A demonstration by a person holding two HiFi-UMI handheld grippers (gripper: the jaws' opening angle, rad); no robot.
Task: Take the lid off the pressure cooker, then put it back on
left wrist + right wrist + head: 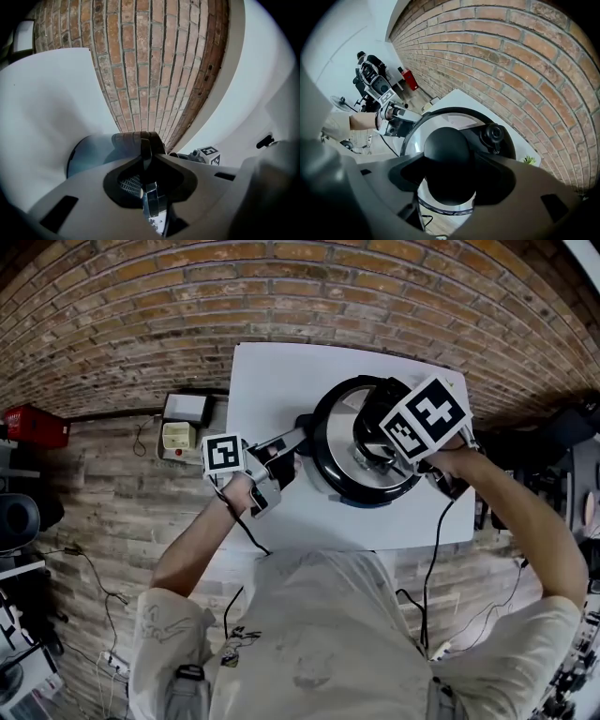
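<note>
Right gripper [450, 169] is clamped on the black knob [446, 144] of the lid [417, 136], which sits on the pressure cooker [330, 442] right of the worktop's [281, 381] middle. Left gripper [145, 161] is closed on the cooker's side handle [139, 139] – pointing toward the left edge.

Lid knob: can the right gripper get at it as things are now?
Yes, most likely: the right gripper has its jaws shut on either side of the knob, with nothing between. The left gripper holds the handle, off to the side of the lid.
</note>
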